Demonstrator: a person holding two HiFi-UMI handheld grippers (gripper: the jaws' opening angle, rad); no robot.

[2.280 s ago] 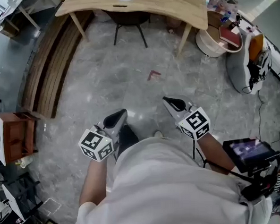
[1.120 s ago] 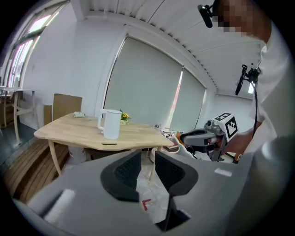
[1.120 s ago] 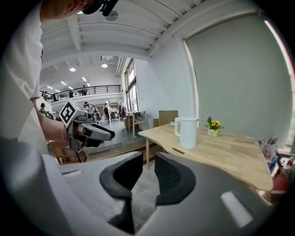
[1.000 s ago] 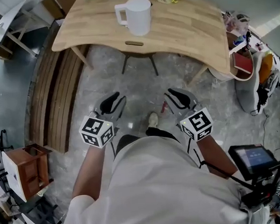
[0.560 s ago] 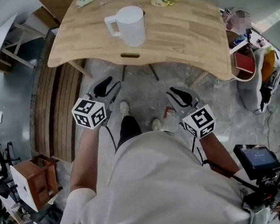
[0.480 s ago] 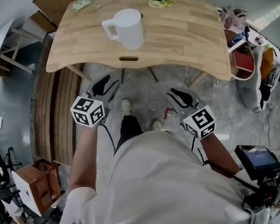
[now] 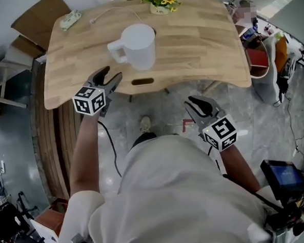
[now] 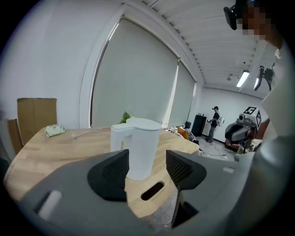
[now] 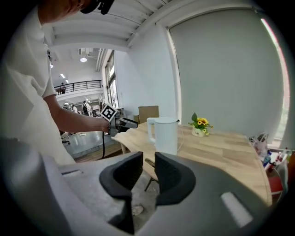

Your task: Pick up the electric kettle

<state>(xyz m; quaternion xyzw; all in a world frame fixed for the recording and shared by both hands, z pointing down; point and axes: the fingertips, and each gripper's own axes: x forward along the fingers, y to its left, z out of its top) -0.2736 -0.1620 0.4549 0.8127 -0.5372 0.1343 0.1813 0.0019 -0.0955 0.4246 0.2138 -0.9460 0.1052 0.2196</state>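
The white electric kettle [image 7: 138, 46] stands upright on the wooden table [image 7: 203, 43], its handle [image 7: 115, 51] turned to the left. My left gripper [image 7: 109, 77] reaches over the table's front edge, just short of the handle. In the left gripper view its jaws have just been opening and stand wide, with nothing between them; the kettle [image 8: 138, 146] shows beyond the gap. My right gripper [image 7: 200, 104] hangs over the floor, short of the table, with a narrow gap between its jaws and nothing in it. The right gripper view shows the kettle [image 9: 166, 134] farther off.
A small pot of sunflowers [image 7: 160, 1], a power strip [image 7: 70, 19] and a white cable [image 7: 109, 12] lie at the table's far side. A slot [image 7: 142, 82] is cut near the front edge. Wooden slats [image 7: 40, 135] lie at the left, a round basket [image 7: 258, 60] at the right.
The person has walked up to the table. My left gripper has gone forward over the table's edge toward the kettle's handle, and its jaws have spread. My right gripper has followed less far.
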